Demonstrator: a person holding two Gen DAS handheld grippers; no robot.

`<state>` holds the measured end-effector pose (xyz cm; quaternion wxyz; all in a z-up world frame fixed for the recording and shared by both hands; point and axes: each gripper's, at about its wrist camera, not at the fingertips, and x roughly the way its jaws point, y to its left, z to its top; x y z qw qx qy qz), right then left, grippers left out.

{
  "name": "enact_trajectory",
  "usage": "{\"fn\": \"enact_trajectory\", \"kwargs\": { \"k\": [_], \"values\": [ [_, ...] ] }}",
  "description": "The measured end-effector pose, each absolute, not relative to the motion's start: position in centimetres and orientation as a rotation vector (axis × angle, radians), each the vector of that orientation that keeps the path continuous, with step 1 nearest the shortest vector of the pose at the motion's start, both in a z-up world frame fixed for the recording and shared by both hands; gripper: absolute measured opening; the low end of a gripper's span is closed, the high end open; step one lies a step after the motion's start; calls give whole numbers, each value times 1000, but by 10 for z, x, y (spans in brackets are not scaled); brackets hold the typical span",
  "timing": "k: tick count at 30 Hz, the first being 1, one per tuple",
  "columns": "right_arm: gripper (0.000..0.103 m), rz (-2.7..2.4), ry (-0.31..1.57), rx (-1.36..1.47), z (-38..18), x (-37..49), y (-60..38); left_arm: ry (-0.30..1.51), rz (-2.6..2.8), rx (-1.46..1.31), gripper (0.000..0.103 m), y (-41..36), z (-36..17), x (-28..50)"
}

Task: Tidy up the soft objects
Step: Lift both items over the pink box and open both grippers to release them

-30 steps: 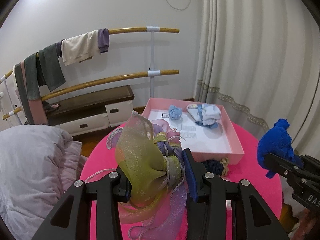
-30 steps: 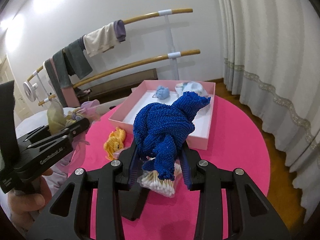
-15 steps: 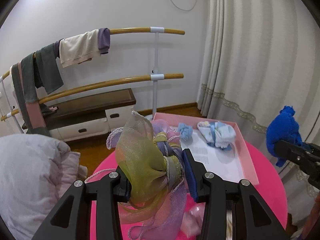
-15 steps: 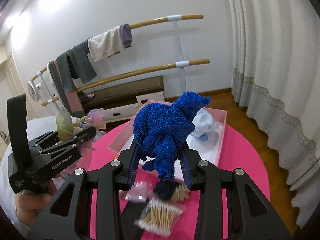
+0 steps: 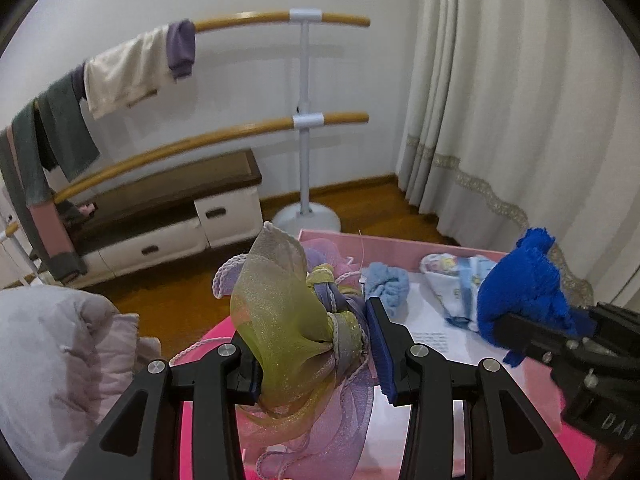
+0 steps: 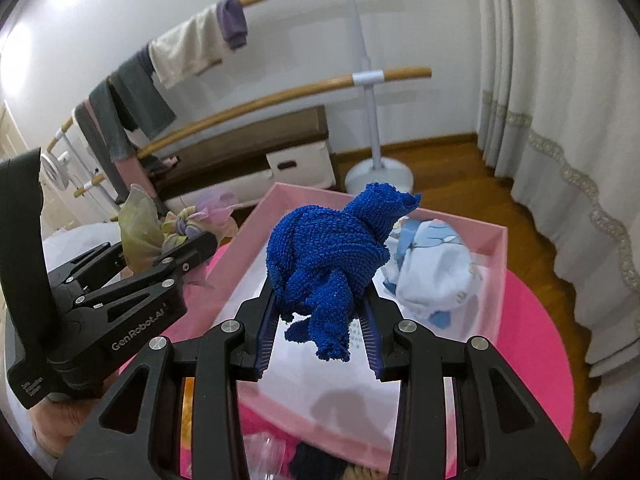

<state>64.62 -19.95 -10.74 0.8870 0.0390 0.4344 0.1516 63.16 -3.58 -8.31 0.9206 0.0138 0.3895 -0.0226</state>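
My left gripper (image 5: 316, 344) is shut on a green and lilac organza bundle (image 5: 288, 320), held above the near left edge of the pink box (image 5: 400, 242). My right gripper (image 6: 320, 320) is shut on a knotted blue knit cloth (image 6: 332, 248), held over the pink box (image 6: 502, 248). Inside the box lie a light blue cloth (image 5: 386, 286) and a white and blue bundle (image 6: 434, 276). The left gripper and its organza bundle (image 6: 144, 232) show at the left in the right wrist view. The blue cloth (image 5: 524, 292) shows at the right in the left wrist view.
The box sits on a round pink table (image 6: 536, 360). Small items lie at the table's near edge (image 6: 320, 462). A wooden rail stand (image 5: 306, 120) hung with clothes, a low bench (image 5: 168, 200), a curtain (image 5: 500, 100) and a pale duvet (image 5: 52, 360) surround the table.
Both grippers have moved forward and up over the pink box, each keeping its bundle. The box now lies directly under the right gripper.
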Motion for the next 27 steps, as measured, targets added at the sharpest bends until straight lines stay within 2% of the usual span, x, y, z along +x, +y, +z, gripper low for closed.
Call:
{"fn": "enact_trajectory", "kwargs": {
  "k": [8, 12, 15, 16, 17, 18, 19, 20, 21, 22, 23, 25, 27],
  "values": [
    [35, 296, 987, 132, -147, 692, -204, 914, -67, 20, 41, -40, -112, 748],
    [39, 298, 1010, 150, -157, 706, -204, 928, -76, 11, 48, -38, -117, 786],
    [47, 296, 1018, 163, -163, 711, -204, 907, -69, 12, 62, -37, -116, 800],
    [52, 296, 1017, 172, -164, 712, -205, 897, -63, 13, 72, -36, -115, 800],
    [55, 298, 1015, 178, -164, 712, -206, 886, -54, 14, 78, -35, -115, 799],
    [57, 302, 1011, 187, -164, 711, -208, 873, -38, 19, 79, -34, -113, 804],
    [64, 304, 1008, 192, -164, 710, -208, 869, -33, 19, 81, -33, -112, 801],
    [76, 303, 1003, 201, -163, 708, -211, 864, -31, 16, 83, -31, -111, 801],
    [81, 302, 1000, 210, -162, 707, -211, 855, -25, 12, 85, -29, -109, 801],
    [94, 305, 993, 228, -160, 705, -212, 845, -13, 14, 91, -27, -107, 797],
    [103, 310, 989, 241, -158, 703, -213, 828, 4, 18, 97, -25, -103, 797],
    [103, 319, 987, 259, -155, 698, -215, 793, 32, 31, 103, -22, -97, 791],
    [103, 314, 981, 264, -152, 692, -217, 771, 62, 50, 103, -20, -92, 787]
  ]
}}
